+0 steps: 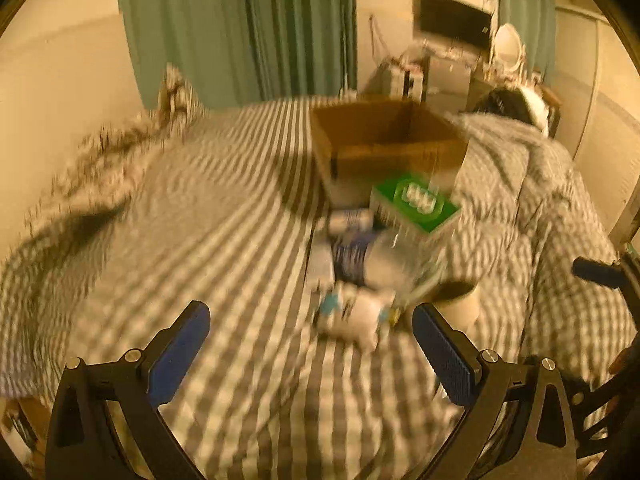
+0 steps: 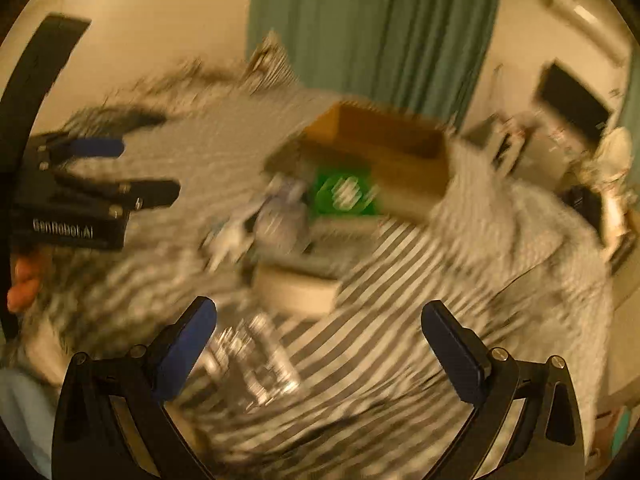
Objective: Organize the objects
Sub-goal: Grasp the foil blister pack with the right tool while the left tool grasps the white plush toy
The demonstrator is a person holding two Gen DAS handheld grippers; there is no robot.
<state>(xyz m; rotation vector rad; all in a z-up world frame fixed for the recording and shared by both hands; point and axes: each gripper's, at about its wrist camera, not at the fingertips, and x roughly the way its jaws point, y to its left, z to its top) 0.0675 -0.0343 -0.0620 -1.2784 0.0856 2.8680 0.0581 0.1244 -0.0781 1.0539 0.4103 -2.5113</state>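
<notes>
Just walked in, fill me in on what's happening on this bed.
A person holds a two-finger gripper in each hand over a striped bed. Both the left gripper and the right gripper are open and hold nothing. Ahead lies a cluster of items: a green box, a clear bottle, a white packet and others too blurred to name. Behind them an open cardboard box sits on the bed; its visible interior looks empty. Both views are motion-blurred.

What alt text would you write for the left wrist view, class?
The open left gripper hovers over a striped bed, empty. Ahead lies a blurred pile of small items, including a green box, in front of an open cardboard box.
</notes>
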